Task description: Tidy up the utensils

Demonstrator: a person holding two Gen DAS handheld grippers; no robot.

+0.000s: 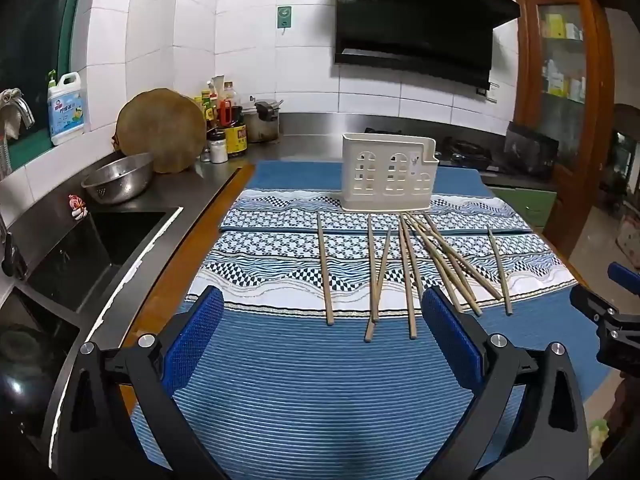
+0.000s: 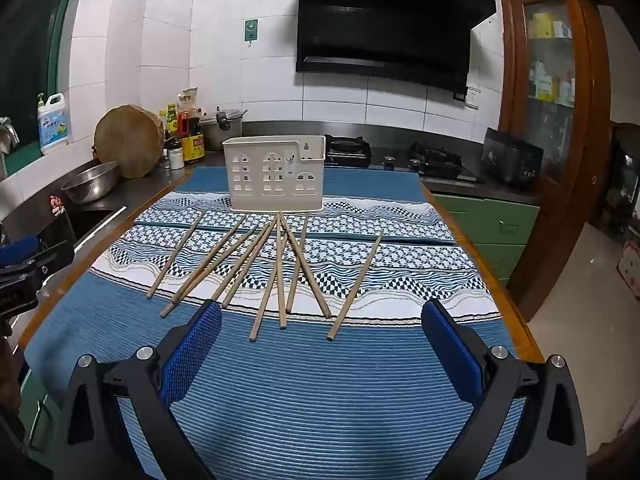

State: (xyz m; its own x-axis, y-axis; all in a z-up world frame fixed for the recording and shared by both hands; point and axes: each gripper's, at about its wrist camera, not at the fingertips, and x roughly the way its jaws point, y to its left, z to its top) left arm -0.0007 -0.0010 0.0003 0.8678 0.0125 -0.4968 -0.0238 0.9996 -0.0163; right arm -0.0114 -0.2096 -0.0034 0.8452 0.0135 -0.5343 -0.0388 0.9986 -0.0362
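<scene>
**Chopsticks spread before two wide-open grippers**

From the left wrist, the left gripper [image 1: 322, 334] hangs over the blue striped mat [image 1: 312, 392] with its blue-padded fingers [image 1: 196, 340] spread wide and nothing between them. The wooden chopsticks [image 1: 408, 272] lie loose on the patterned part of the mat, just beyond the fingertips; most sit ahead of the right finger, some crossing each other, and one lies alone farther right. The white utensil holder [image 1: 386, 172] stands upright past the chopsticks' far ends. Beyond the left finger are a sink [image 1: 100, 240] and a steel colander [image 1: 118, 180]. The right gripper [image 1: 612, 320] shows at the right edge.

From the right wrist, the right gripper [image 2: 322, 338] is likewise spread wide and empty above the mat [image 2: 320, 400]. The chopsticks [image 2: 280, 276] fan out ahead, mostly toward the left finger [image 2: 192, 344], their far ends converging near the holder [image 2: 274, 172] straight ahead. The left gripper [image 2: 24, 272] appears at the left edge.
</scene>
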